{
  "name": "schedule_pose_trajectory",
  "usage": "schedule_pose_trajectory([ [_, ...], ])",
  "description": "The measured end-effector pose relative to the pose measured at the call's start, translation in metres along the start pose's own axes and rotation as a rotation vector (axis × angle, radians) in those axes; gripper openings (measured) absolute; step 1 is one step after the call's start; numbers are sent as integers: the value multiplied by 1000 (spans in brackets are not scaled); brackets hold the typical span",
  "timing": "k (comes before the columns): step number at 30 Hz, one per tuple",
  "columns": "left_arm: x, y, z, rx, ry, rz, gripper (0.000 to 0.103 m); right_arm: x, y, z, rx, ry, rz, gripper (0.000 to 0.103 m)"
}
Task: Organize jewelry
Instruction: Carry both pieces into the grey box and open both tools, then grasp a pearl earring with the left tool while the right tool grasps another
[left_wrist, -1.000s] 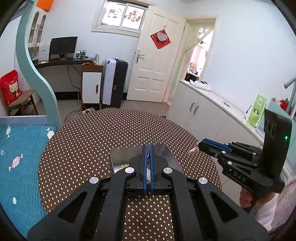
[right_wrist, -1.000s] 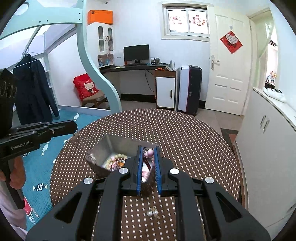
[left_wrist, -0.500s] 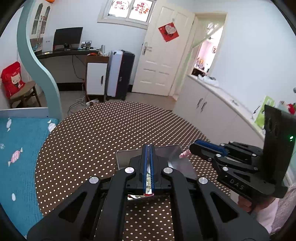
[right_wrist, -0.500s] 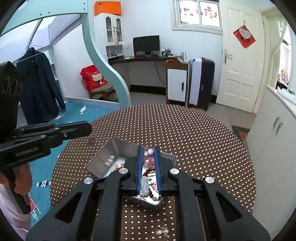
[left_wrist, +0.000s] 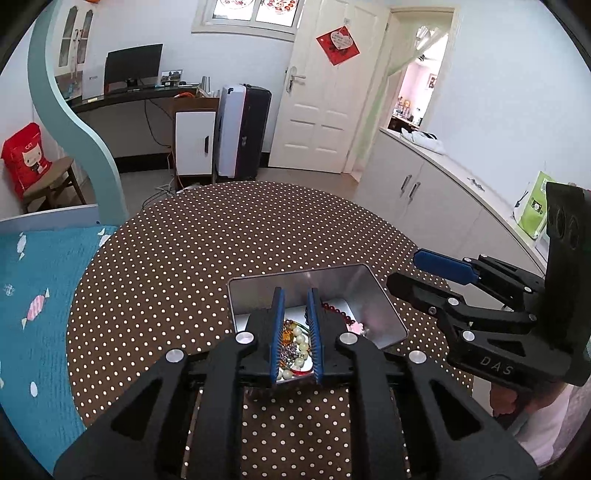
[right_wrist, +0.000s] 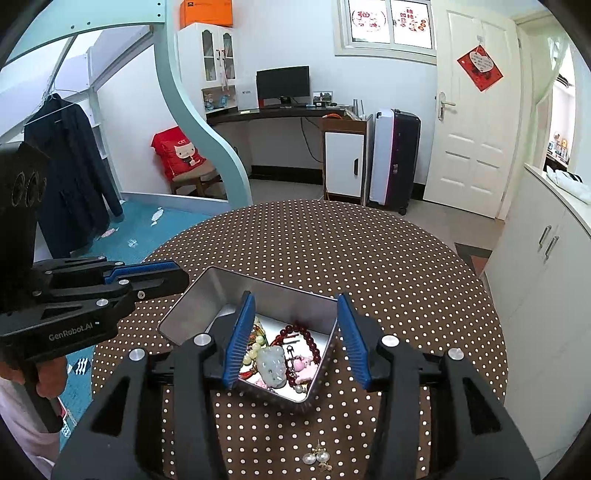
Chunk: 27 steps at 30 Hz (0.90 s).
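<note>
A silver metal tin (right_wrist: 266, 291) (left_wrist: 306, 275) stands on the round brown dotted table. It holds bead bracelets, a dark red bead string (right_wrist: 308, 338), a pale jade pendant (right_wrist: 272, 365) and pink charms (right_wrist: 301, 365). My right gripper (right_wrist: 297, 336) is open and empty above the tin, its blue pads either side of the jewelry. My left gripper (left_wrist: 295, 325) is slightly open and empty above the tin's near end. A pair of pearl earrings (right_wrist: 316, 458) lies on the table in front of the tin.
The table (right_wrist: 369, 251) ends at a round edge with a teal rug (left_wrist: 33, 295) to the left and white cabinets (right_wrist: 546, 258) to the right. A desk, a suitcase and a door stand far behind.
My right gripper opened and dropped the pendant and pink charms into the tin. My left gripper opened slightly. Both grippers rose, so the tin sits lower in view.
</note>
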<state>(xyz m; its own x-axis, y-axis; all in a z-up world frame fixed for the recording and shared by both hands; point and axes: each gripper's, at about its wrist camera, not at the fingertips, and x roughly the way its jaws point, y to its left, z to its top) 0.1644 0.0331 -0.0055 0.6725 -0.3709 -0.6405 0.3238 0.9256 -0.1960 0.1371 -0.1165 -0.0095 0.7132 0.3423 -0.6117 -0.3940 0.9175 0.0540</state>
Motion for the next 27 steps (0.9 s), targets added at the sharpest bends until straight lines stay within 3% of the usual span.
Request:
schedule_pose_trajectory([
  [9, -1, -27, -25, 40, 16, -47, 19, -14, -20, -35, 53, 28, -51, 49],
  [15, 11, -52, -48, 73, 56, -84, 19, -12, -34, -74, 82, 108, -90, 49],
  [27, 40, -72, -74, 104, 144, -99, 19, -1, -35, -106, 71, 171, -59, 45],
])
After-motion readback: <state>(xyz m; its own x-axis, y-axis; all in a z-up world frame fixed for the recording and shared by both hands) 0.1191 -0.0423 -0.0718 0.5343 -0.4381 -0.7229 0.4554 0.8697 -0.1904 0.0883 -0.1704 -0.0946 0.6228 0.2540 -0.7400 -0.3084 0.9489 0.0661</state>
